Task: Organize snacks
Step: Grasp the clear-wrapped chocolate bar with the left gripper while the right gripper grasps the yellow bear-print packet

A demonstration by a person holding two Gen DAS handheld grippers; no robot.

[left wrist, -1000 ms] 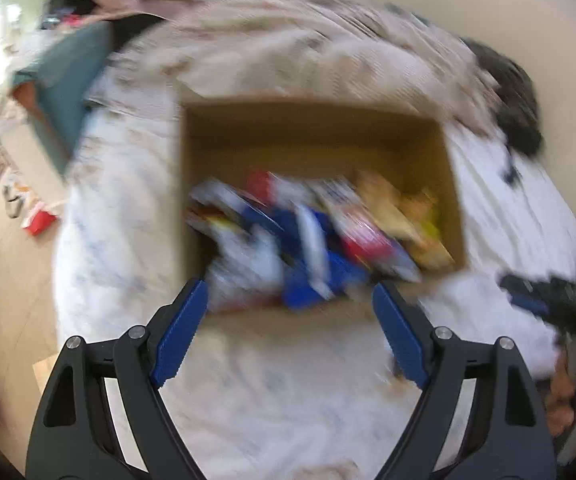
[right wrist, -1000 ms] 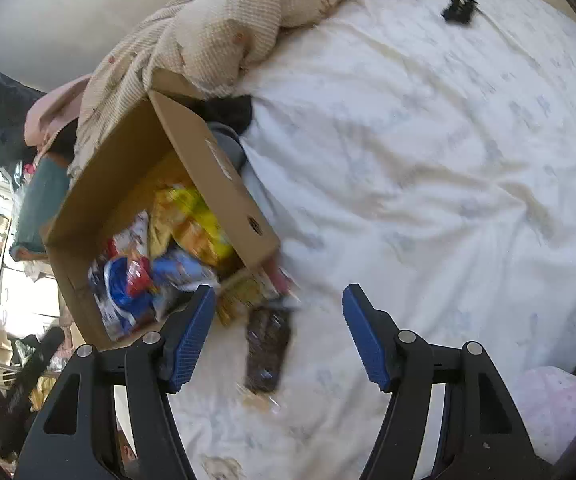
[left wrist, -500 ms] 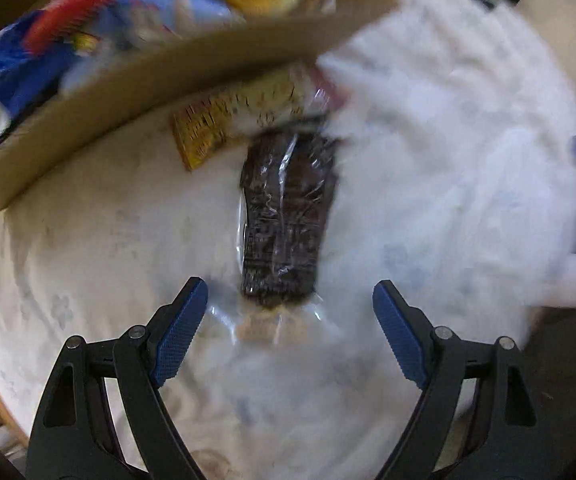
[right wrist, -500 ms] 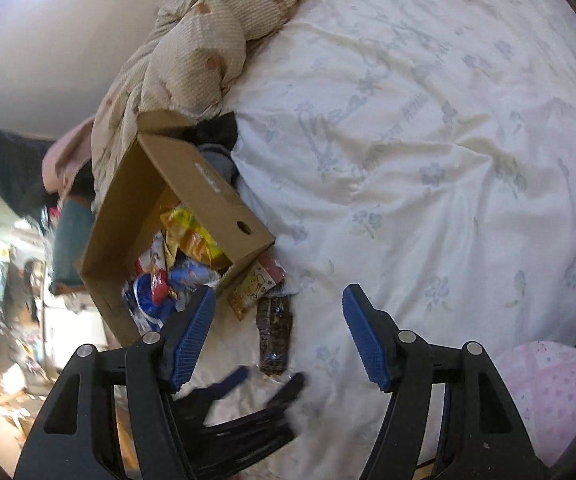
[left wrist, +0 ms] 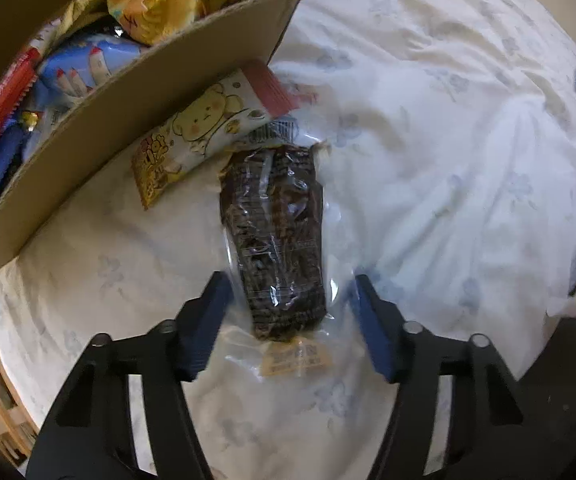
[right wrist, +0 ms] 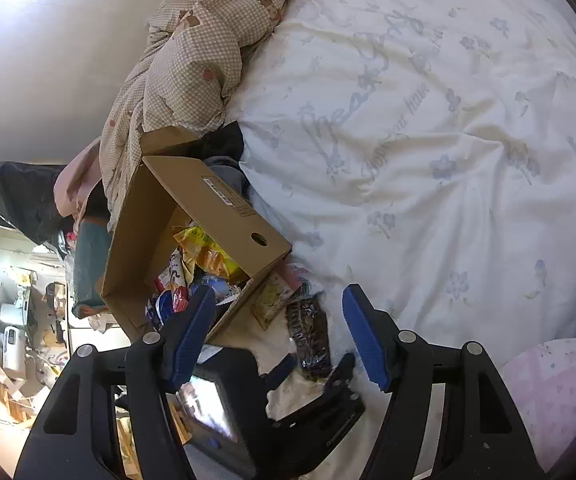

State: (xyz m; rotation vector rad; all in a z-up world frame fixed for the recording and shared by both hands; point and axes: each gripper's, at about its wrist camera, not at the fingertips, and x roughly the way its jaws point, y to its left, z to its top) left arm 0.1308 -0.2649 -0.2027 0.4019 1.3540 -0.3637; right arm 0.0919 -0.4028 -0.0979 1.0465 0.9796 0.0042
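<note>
A dark chocolate snack in a clear wrapper lies on the bedsheet beside a cardboard box. My left gripper points straight down over the snack's near end. Its jaws are closing with the snack between them, and a narrow gap still shows at each pad. A bear-printed packet leans against the box wall. The box holds a yellow bag and a blue-white packet. In the right wrist view my right gripper hangs open and empty above the left gripper, the snack and the box.
The white flowered bedsheet stretches wide to the right of the box. A checked blanket is bunched behind the box. A pink pillow lies at the lower right. Beyond the bed's left edge is a cluttered floor.
My left gripper swung from over the box down to the dark snack, and its jaws have narrowed around it. The right gripper shifted slightly and stayed open.
</note>
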